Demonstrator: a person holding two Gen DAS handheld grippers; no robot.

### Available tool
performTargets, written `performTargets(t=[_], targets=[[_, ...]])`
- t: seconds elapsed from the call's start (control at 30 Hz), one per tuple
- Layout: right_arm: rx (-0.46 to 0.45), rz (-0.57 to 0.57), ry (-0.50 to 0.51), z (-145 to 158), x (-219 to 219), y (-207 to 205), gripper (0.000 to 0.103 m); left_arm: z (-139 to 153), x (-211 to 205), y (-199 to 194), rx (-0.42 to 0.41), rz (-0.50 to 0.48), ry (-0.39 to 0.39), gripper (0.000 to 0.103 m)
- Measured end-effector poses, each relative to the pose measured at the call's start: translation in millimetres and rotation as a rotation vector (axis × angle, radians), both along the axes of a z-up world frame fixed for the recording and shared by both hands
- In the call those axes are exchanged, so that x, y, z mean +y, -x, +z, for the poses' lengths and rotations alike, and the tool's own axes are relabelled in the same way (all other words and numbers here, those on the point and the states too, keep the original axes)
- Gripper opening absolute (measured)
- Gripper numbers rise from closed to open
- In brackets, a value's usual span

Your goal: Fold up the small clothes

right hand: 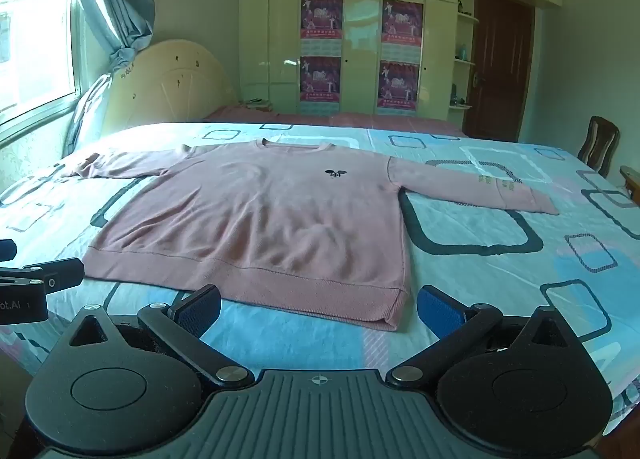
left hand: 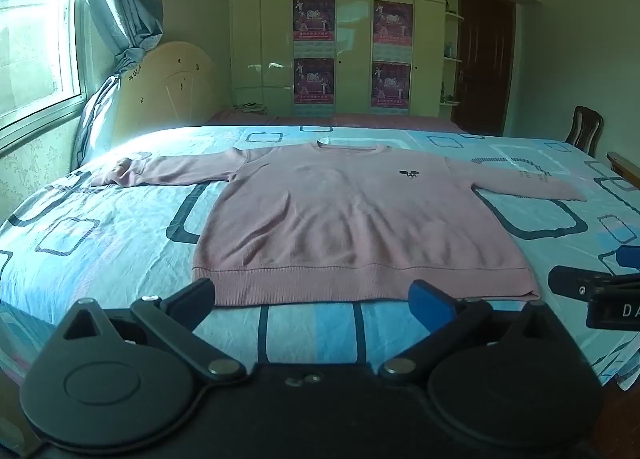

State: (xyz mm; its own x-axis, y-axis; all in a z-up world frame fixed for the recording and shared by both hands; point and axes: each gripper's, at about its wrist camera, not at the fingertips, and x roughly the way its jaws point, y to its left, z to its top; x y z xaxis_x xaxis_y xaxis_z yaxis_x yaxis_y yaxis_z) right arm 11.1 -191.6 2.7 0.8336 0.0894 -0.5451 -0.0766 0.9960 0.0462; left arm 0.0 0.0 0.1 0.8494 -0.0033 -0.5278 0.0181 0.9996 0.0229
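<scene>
Both tongs (left hand: 314, 301) (right hand: 320, 309) gape; only right view shows sweater's (right hand: 256, 219) corner.

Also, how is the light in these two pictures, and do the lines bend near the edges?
Left wrist view: the window is blown out white and glare washes the near pillow; the bed edge curves. Right wrist view: same bright window, greenish cast on the wardrobe, sweater sharp; corners dark, lines bowed.

A blue patterned bed sheet (left hand: 120, 227) covers the bed. Posters (left hand: 314, 15) hang on the far wardrobe (left hand: 352, 39). A wooden chair (right hand: 600, 143) stands at the right.
</scene>
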Motion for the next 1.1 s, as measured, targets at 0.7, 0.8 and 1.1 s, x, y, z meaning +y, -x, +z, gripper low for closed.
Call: performTargets(t=[0.7, 0.8, 1.1], targets=[[0.002, -0.003, -0.005, -1.0, -4.2, -0.9, 0.103, -2.0, 0.7, -1.8, 0.001, -0.003, -0.009, 0.102], [0.002, -0.005, -0.005, -1.4, -3.9, -1.2, 0.103, -0.4, -1.4, -1.1, 0.003, -0.003, -0.010, 0.102], [-0.003, -0.011, -0.016, 0.0, -8.0, 0.1, 0.103, 2.1, -1.6, -2.1, 0.001, -0.001, -0.016, 0.102]])
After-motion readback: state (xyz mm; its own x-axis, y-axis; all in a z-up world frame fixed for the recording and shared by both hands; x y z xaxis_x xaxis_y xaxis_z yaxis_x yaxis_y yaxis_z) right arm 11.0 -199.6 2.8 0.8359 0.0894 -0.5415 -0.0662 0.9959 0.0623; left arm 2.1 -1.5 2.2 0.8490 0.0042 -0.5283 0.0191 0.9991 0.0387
